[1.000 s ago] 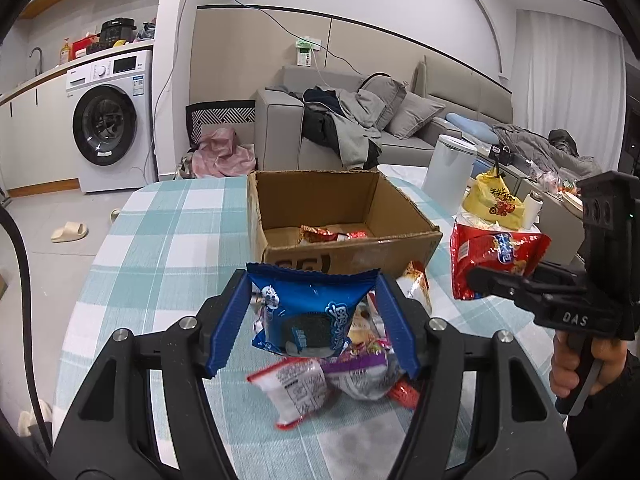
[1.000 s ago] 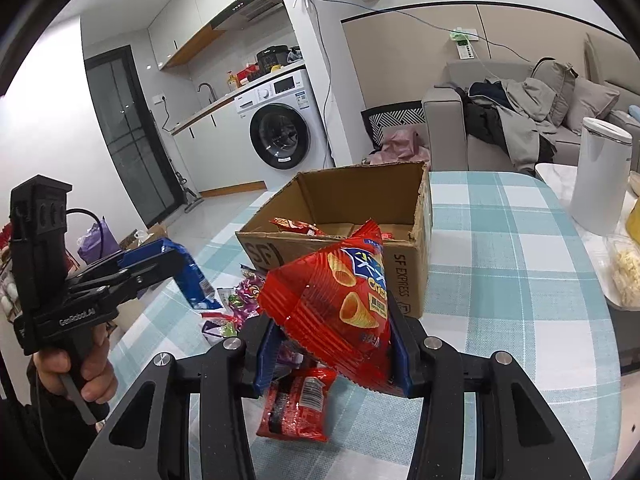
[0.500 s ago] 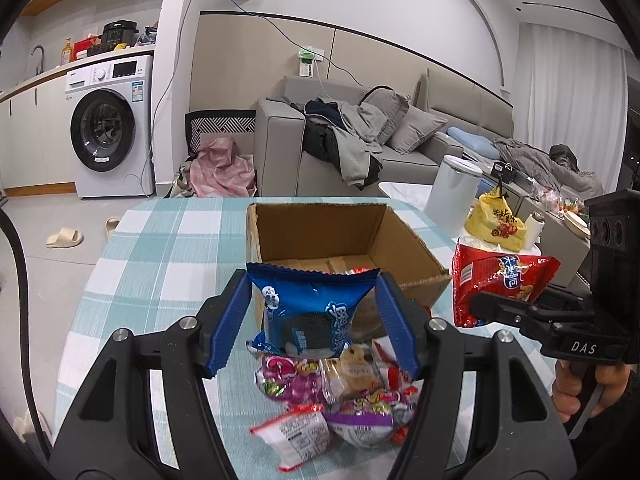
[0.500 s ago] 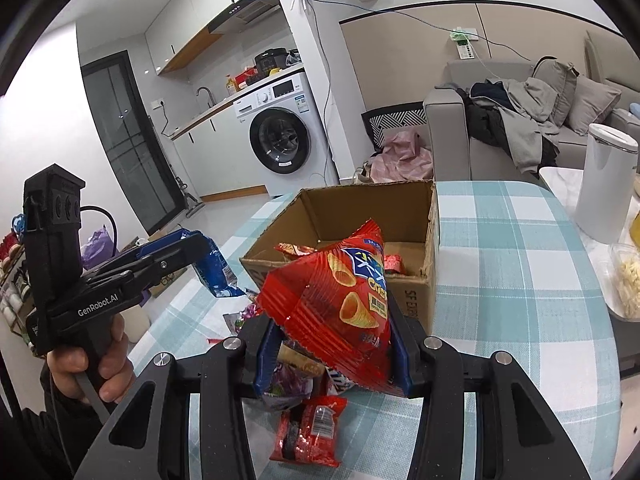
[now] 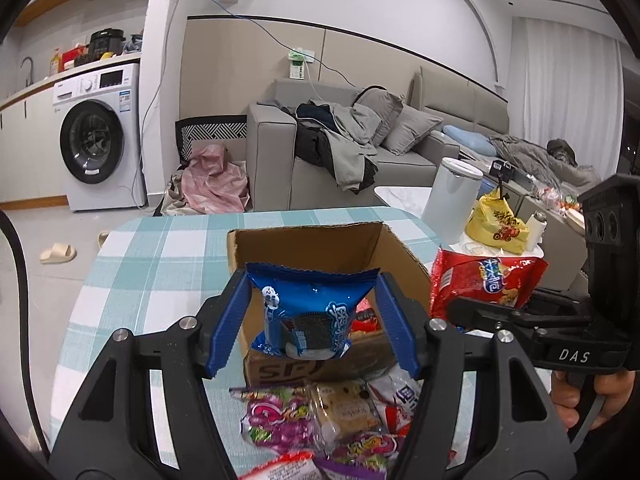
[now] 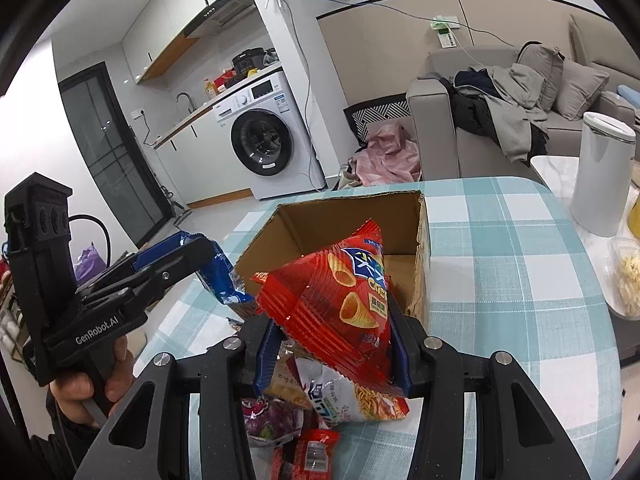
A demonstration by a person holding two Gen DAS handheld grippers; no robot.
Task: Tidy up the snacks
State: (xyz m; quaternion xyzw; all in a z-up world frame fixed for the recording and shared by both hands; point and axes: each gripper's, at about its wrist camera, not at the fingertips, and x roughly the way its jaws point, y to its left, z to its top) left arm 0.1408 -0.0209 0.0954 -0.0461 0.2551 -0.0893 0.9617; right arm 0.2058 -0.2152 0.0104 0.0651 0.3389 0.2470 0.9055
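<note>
Between the left gripper's [image 5: 314, 322] blue jaws, a clamped blue cookie packet [image 5: 308, 312] has risen toward the open brown cardboard box [image 5: 404, 260] ahead; the right gripper [image 6: 332, 354], lifted likewise, pinches a red crinkled chip bag [image 6: 340, 304]. Both look ready for dropping in.

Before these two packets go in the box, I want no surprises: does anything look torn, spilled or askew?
No tears or spills show. The red chip bag sits tilted in the right gripper, pinched near its bottom. The blue cookie packet stands upright in the left gripper.
</note>
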